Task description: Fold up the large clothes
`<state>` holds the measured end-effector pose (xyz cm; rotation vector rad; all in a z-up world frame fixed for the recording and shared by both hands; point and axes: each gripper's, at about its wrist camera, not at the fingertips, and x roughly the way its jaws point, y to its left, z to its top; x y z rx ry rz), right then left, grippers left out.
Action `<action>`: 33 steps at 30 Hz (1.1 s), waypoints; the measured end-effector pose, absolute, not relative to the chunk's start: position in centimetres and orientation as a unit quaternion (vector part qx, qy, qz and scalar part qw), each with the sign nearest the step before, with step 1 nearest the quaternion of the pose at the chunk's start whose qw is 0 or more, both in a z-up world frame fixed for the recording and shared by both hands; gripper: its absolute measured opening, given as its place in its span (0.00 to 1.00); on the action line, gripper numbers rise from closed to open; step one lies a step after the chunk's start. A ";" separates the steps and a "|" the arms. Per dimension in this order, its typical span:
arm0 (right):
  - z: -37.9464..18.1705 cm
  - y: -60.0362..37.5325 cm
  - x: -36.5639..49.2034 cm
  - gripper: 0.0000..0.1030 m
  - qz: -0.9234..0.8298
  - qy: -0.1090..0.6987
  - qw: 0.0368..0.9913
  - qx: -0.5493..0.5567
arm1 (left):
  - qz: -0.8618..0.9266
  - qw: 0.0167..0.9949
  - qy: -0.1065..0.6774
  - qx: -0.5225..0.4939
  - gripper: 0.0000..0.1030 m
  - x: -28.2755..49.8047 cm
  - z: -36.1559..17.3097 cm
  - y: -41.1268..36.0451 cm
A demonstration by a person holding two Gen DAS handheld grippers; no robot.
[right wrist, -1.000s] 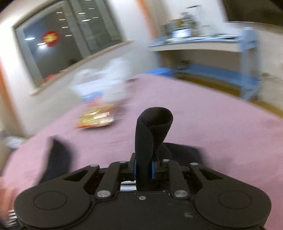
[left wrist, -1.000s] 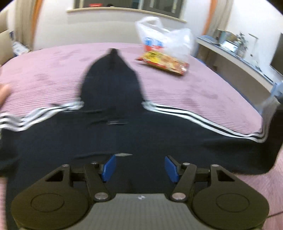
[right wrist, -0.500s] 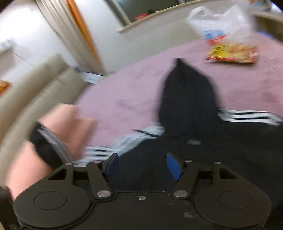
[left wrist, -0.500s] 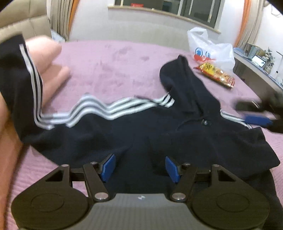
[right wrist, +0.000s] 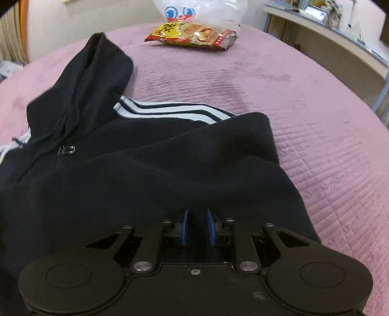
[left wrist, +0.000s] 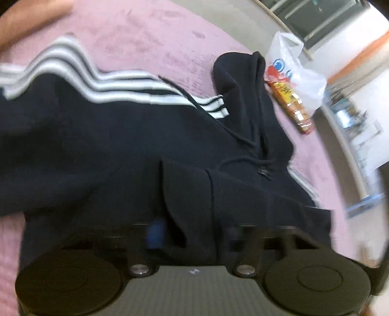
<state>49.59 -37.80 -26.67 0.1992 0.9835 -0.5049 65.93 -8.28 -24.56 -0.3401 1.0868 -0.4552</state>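
- The dark hoodie (right wrist: 136,165) is spread on the pink bed (right wrist: 328,145), directly ahead of and beneath both tools; its body runs away from the cameras toward the hood (right wrist: 94,70), which lies at the far end.
- A raised fold of the hoodie's fabric is seen between the blue pads of the left tool (left wrist: 192,233); its jaws have just been closing, and the cloth appears pinched there, though the picture is blurred.
- The right tool (right wrist: 196,227) is seen with its jaws narrowed after closing, dark fabric lying in the small gap between the pads; whether the pads press on it cannot be told.
- The white-striped sleeve (left wrist: 97,85) is stretched out to the left in the left wrist view, so the left tool is judged the nearer one to it; on the other side only a short run of stripes shows, the sleeve there apparently already folded inward.
- A snack packet (right wrist: 192,36) and a white plastic bag (right wrist: 199,12) are seen beyond the hood, well apart from the tools.
- A blurred patch of skin (left wrist: 29,17) shows at the top left corner of the left wrist view.
- Nothing is seen lying on the cloth in the way of a lift.
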 end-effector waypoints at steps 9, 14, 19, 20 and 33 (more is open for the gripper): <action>-22.3 -35.0 50.6 0.23 -0.173 0.414 0.890 0.083 | -0.229 0.881 0.392 -0.132 0.07 66.5 -16.3 -6.8; -24.1 -33.1 52.5 0.52 -0.167 0.441 0.878 0.079 | -0.105 0.888 0.447 -0.026 0.47 67.6 -21.0 -5.0; -25.9 -30.8 54.4 0.37 -0.141 0.499 0.855 0.012 | -0.158 0.901 0.398 -0.069 0.44 64.4 -19.4 -4.7; -25.0 -30.6 54.1 0.37 -0.134 0.483 0.865 0.027 | -0.185 0.900 0.387 -0.073 0.44 63.9 -18.9 -5.2; -26.4 -28.1 54.7 0.37 -0.130 0.519 0.842 0.062 | -0.193 0.880 0.425 -0.085 0.16 65.5 -19.1 -4.9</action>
